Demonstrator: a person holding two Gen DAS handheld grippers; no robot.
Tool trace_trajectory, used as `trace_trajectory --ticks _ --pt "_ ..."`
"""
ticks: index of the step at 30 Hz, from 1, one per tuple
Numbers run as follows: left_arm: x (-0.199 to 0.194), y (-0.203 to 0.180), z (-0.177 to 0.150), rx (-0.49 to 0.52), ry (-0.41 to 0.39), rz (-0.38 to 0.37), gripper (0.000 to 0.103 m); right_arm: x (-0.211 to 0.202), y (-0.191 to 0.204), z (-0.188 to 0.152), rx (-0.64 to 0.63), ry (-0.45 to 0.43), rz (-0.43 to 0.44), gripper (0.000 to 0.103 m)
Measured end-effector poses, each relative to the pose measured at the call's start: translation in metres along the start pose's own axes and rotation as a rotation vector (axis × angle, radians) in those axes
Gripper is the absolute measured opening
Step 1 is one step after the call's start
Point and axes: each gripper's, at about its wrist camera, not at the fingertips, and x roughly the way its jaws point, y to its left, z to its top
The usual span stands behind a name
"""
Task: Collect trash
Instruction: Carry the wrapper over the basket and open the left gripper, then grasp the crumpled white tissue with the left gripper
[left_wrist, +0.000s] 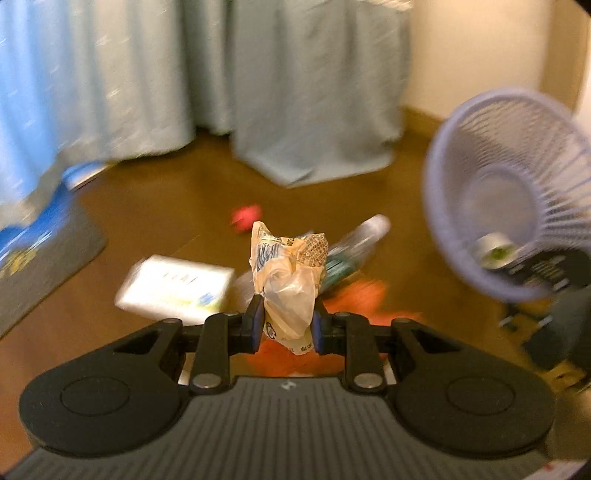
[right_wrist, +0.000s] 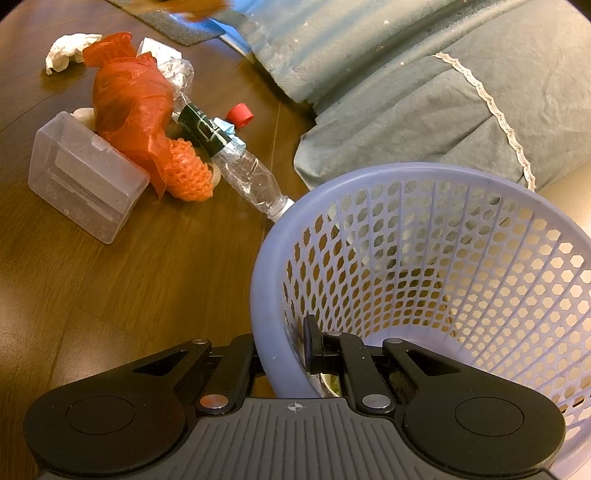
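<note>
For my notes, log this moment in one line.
left gripper: shut on wrapper | right gripper: shut on basket rim | bottle: on floor

Floor: glossy wood-grain. Basket: matt lavender perforated plastic. Bottle: clear crumpled plastic. Wrapper: thin crinkled printed film. Curtain: matt cloth.

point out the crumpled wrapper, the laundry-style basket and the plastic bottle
crumpled wrapper (left_wrist: 286, 284), left wrist view, on its clear plastic middle
basket (right_wrist: 266, 258), right wrist view, on its near rim
plastic bottle (right_wrist: 247, 173), right wrist view, on its crushed clear body
</note>
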Motion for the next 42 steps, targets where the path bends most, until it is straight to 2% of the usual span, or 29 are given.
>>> trace_trajectory --ticks 8,9,11,12,13,16,19,27,31,34,42 --pt "0.009 -0.079 0.061 0.094 -0.078 -0.271 0.022 -0.001 -0.002 0.001 0.012 -0.002 -0.001 0.004" --pt "0.014 -0.092 0.069 0.107 -0.085 -0.322 0.023 -0.001 -0.002 0.001 0.013 -0.002 -0.002 0.004" --pt "0.026 -0.108 0.081 0.121 -0.103 -0.391 0.052 0.000 -0.002 0.002 0.016 0.000 -0.002 0.004" --pt "0.032 -0.112 0.085 0.130 -0.112 -0.398 0.063 0.000 -0.002 0.003 0.016 0.001 -0.001 0.004" --pt "0.034 -0.113 0.087 0.141 -0.116 -0.392 0.061 -0.001 -0.003 0.003 0.018 -0.001 0.000 0.004" --pt "0.033 -0.094 0.083 0.114 -0.125 -0.334 0.061 -0.002 -0.005 0.002 0.027 -0.005 -0.002 0.004" --pt "0.034 -0.063 0.067 0.049 -0.090 -0.243 0.061 -0.001 -0.006 0.003 0.041 -0.005 -0.003 0.004" --pt "0.017 0.029 -0.018 -0.112 0.024 0.120 0.062 -0.003 -0.007 0.002 0.043 -0.009 -0.007 0.004" --pt "0.007 0.062 -0.057 -0.179 0.083 0.257 0.064 -0.004 -0.005 0.000 0.028 -0.007 -0.002 0.004" --pt "0.008 0.073 -0.074 -0.196 0.114 0.288 0.064 -0.002 -0.004 0.000 0.021 -0.004 -0.001 0.004" --pt "0.031 0.073 -0.089 -0.146 0.154 0.285 0.062 -0.001 -0.002 0.001 0.005 0.003 0.000 0.004"
